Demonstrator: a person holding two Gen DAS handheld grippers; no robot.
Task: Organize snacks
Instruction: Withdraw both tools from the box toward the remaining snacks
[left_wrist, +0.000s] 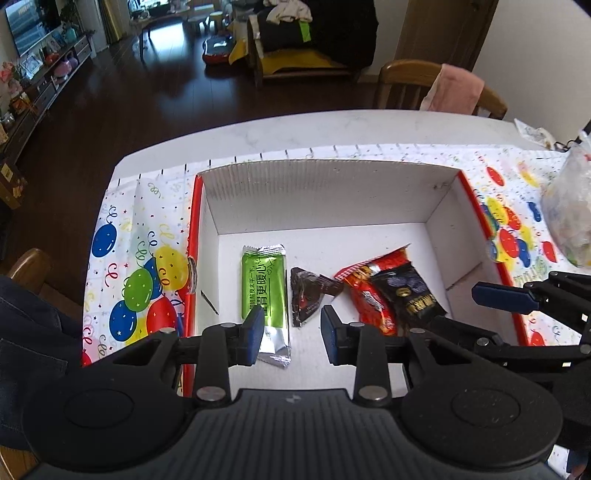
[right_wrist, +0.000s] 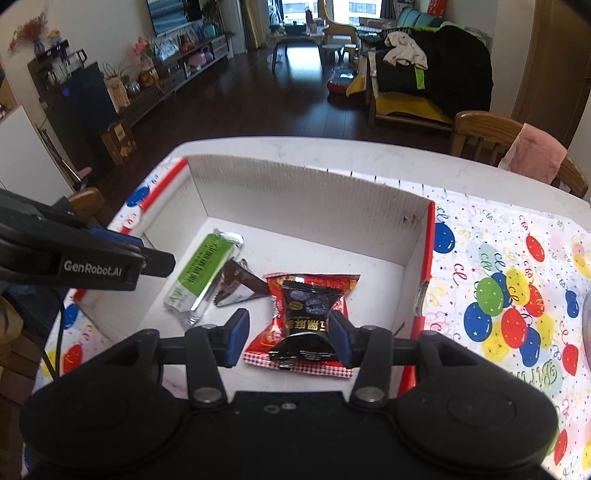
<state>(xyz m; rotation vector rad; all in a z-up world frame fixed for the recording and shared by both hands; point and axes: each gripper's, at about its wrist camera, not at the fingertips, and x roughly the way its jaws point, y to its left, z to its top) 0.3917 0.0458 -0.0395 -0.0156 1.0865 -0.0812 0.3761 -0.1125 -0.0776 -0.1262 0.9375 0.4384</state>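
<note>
Both grippers hang over the open white cardboard box w/ red rim (left_wrist: 436, 206) on the balloon-print cloth covering the tabletop (left_wrist: 140, 258). Four snacks lie flat on the box floor: a green-and-silver foil bar (left_wrist: 264, 288), a small dark-brown triangular packet (left_wrist: 308, 293), a red crinkly wrapper (left_wrist: 369, 295) and a black pouch w/ gold print (left_wrist: 412, 293) lying partly on top of the red one.

Left gripper (left_wrist: 291, 334): jaws apart, nothing between them. The green bar is just ahead and a bit to its left side, long axis running away from the gripper, near end almost at the left pad. The brown triangle sits nearly centred ahead.

Right gripper (right_wrist: 290, 338): jaws apart, pads either side of the black pouch (right_wrist: 308, 314) but, as far as I can tell, not pressing it; pouch looks at rest on the red wrapper (right_wrist: 334, 291).

A clear plastic bag (left_wrist: 569, 218) sits on the cloth off to the right, nearer the right gripper, so prob. that hand's next reach if more snacks come from there.
</note>
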